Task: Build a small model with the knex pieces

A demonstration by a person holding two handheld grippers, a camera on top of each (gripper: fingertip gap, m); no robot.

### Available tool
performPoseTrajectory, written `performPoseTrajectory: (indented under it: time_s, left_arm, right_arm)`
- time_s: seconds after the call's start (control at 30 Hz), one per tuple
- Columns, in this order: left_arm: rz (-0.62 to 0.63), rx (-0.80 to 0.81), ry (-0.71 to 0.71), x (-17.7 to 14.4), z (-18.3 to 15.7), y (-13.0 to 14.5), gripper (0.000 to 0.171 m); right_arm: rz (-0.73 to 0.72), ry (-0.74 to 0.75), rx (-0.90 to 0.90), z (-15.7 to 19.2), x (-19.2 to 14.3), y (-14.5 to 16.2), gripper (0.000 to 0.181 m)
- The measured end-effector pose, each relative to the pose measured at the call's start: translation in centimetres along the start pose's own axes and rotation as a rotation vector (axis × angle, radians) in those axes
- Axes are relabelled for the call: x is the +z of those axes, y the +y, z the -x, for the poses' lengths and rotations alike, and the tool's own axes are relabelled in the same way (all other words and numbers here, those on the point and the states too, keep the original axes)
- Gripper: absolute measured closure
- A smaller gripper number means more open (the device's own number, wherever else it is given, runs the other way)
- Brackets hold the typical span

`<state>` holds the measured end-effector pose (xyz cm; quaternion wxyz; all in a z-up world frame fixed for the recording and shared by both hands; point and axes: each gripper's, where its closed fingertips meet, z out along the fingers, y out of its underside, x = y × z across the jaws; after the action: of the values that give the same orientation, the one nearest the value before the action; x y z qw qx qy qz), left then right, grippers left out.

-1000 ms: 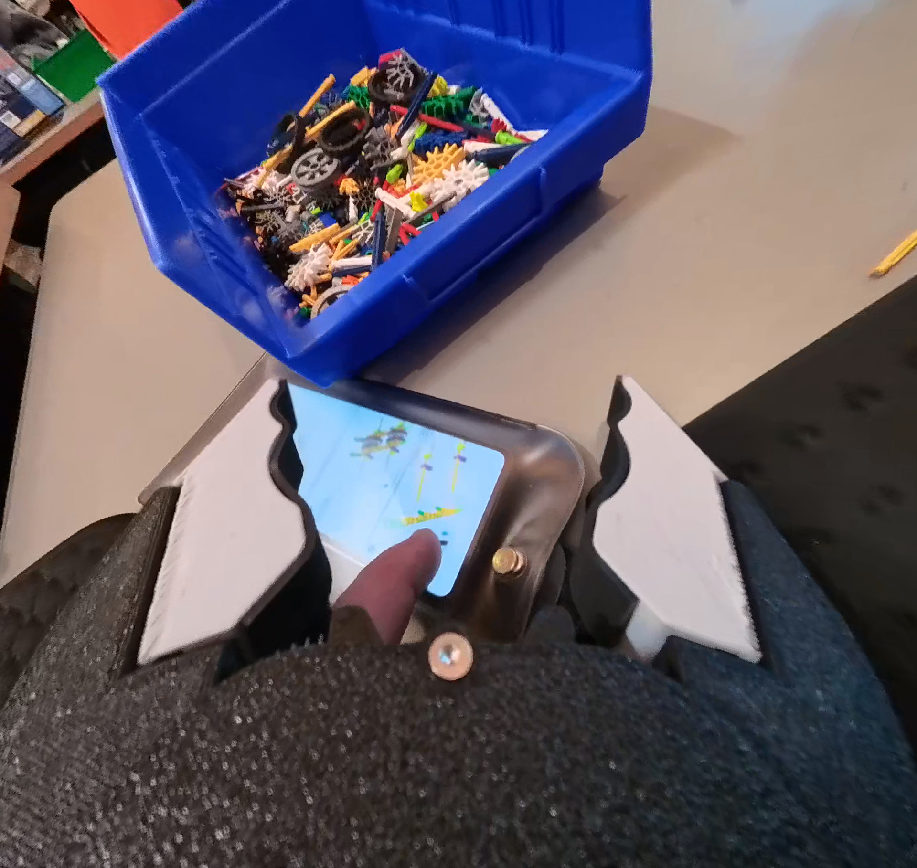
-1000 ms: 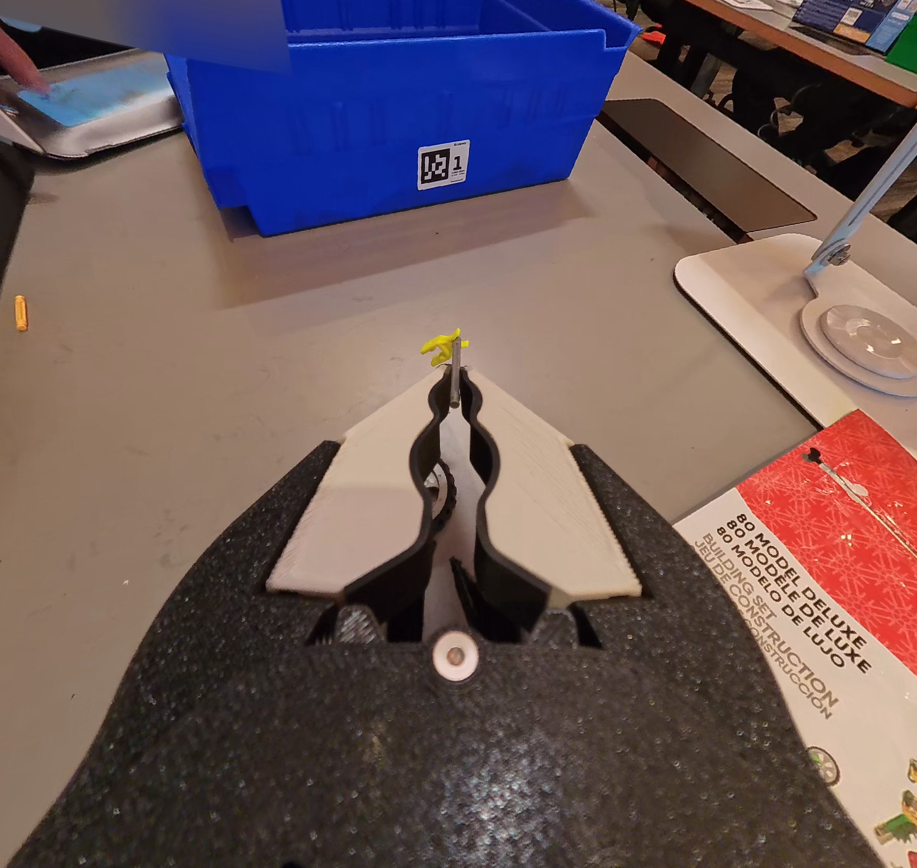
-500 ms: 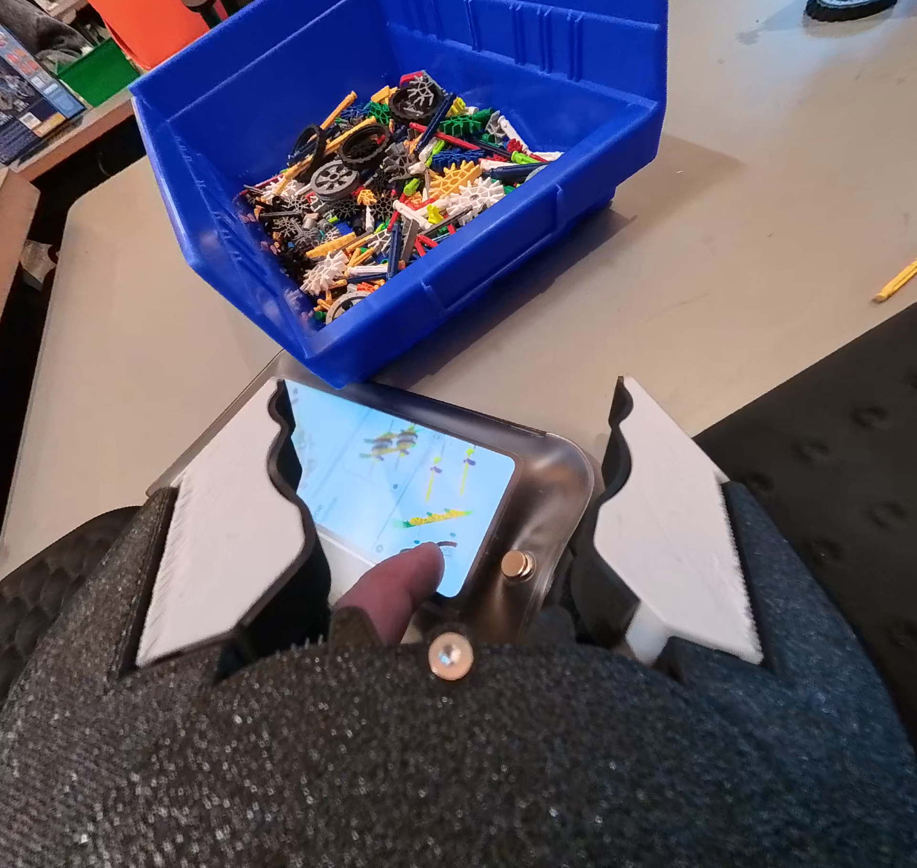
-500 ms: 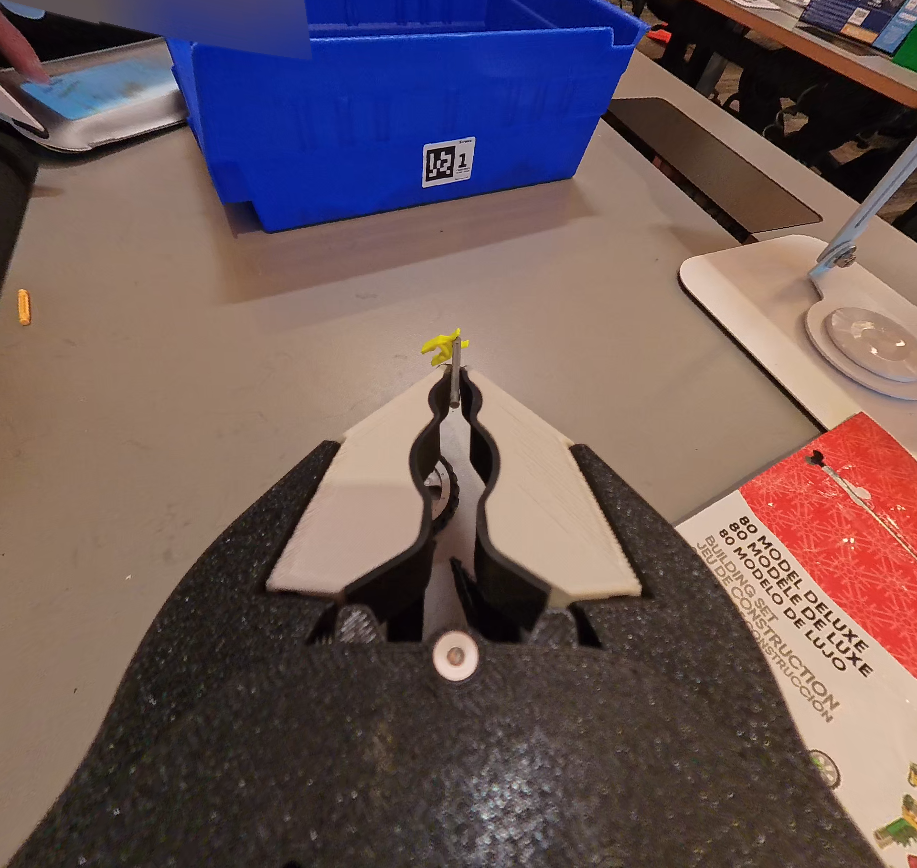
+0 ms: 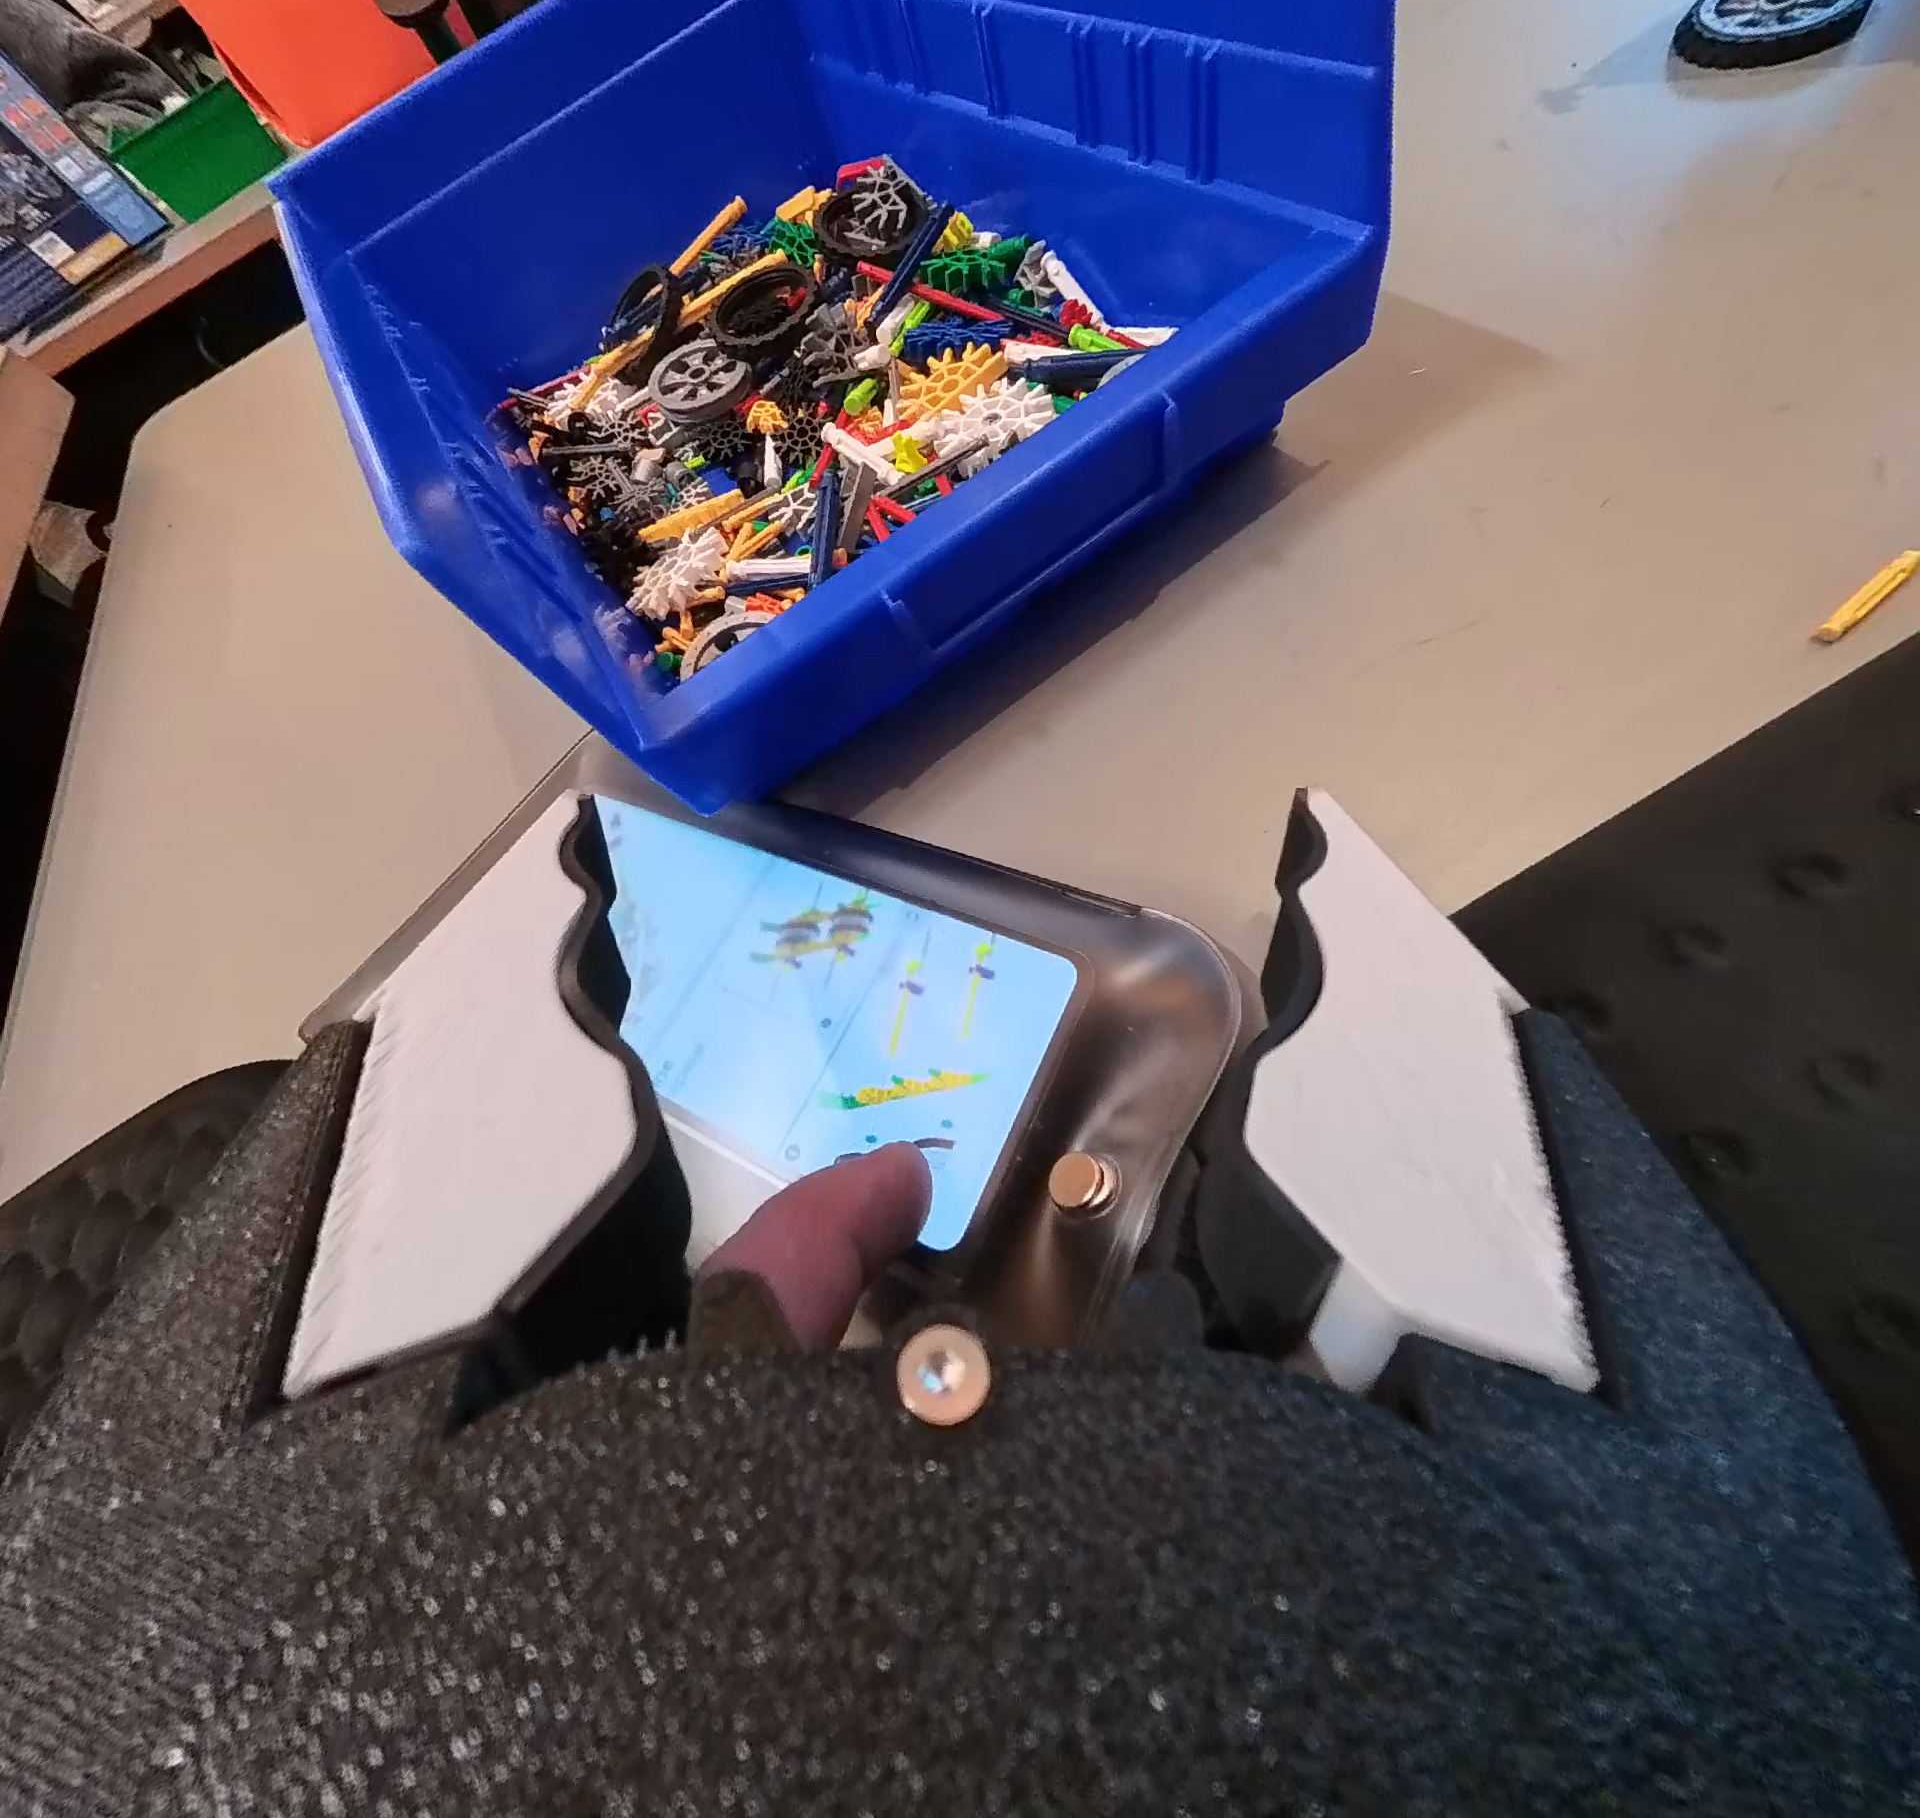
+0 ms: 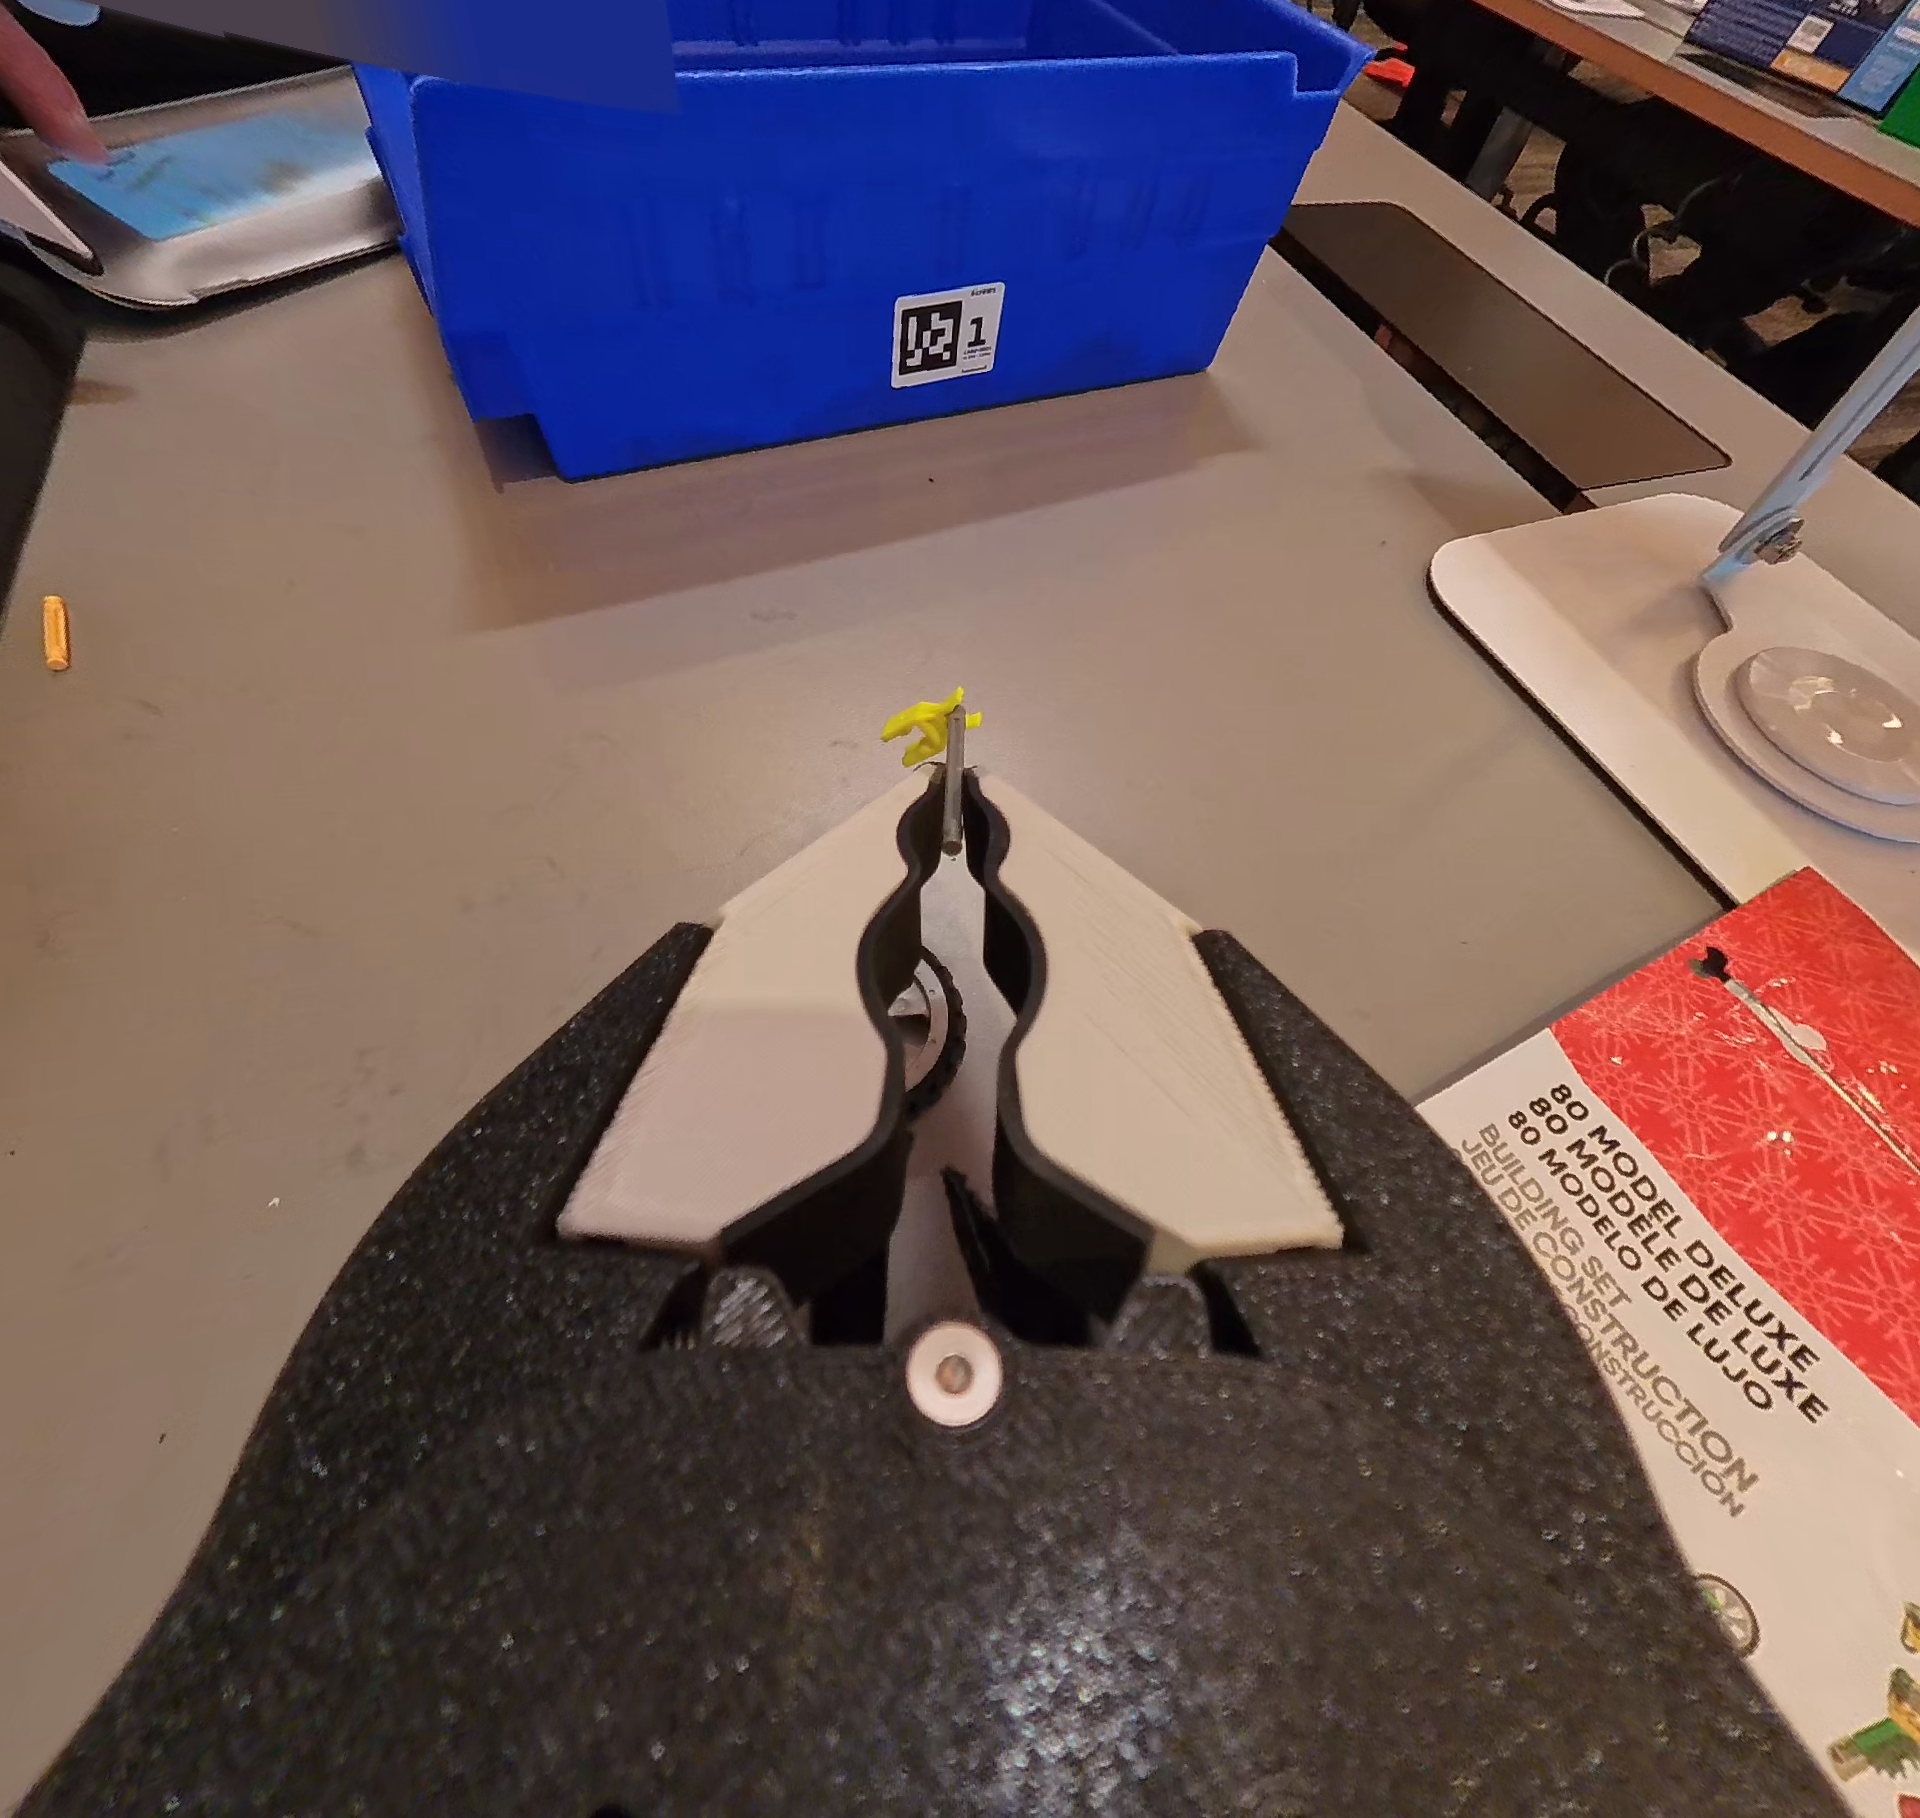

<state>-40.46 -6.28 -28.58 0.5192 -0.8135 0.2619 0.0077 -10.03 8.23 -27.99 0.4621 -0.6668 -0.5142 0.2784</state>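
Observation:
My left gripper is open and holds nothing; it hovers over a lit tablet in a silvery case on the grey table. A person's finger touches the screen's near corner. Just beyond stands a blue bin with several small coloured construction-toy pieces in it. My right gripper is shut on a thin grey rod with a yellow connector on its far end, held above the table in front of the blue bin.
A black toy wheel lies at the far right and a yellow rod to the right. A black mat lies right of the tablet. An instruction booklet, a white lamp base and an orange peg lie on the table. One gripper's finger ends stand about 35 cm off the other's.
The left wrist view has pulled back and shifted a little, so the bin sits lower and farther right. The finger stays on the tablet. The right gripper keeps its grip on the rod.

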Motion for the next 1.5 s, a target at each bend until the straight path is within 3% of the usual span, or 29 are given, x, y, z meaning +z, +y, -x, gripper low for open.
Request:
performPoseTrajectory:
  time_s: [0.23,0.43,0.67,0.9,1.13,1.3,1.43,1.5]
  left_arm:
    - [0.016,0.014,0.010,0.1,-0.2,0.1,0.047]
    - [0.092,0.124,0.081,0.8,-1.7,0.7,0.047]
    - [-0.024,0.075,0.037,-0.8,-0.3,-1.5,0.046]
    - [-0.016,0.083,0.005,-0.9,0.0,-1.4,0.046]
    - [-0.069,0.090,-0.041,-0.6,1.5,-4.5,0.053]
    - [-0.100,0.153,-0.069,0.4,2.7,-8.4,0.072]
    - [0.037,0.169,-0.015,3.3,3.1,-9.8,0.051]
    - [0.086,0.237,-0.015,4.6,3.4,-10.6,0.055]
  right_arm:
    - [0.002,-0.001,-0.003,0.1,0.0,0.0,0.179]
    - [0.005,-0.003,-0.006,0.1,0.1,0.1,0.179]
    - [0.005,-0.010,-0.008,0.3,0.2,0.0,0.179]
    - [0.001,-0.021,-0.016,0.7,0.2,-0.4,0.179]
    - [0.037,-0.139,-0.057,4.2,2.1,-1.6,0.179]
    - [0.162,-0.246,-0.097,7.7,4.2,-0.1,0.179]
    - [0.211,-0.292,-0.110,9.0,4.4,0.7,0.179]
    - [0.228,-0.301,-0.152,9.7,4.3,0.9,0.179]
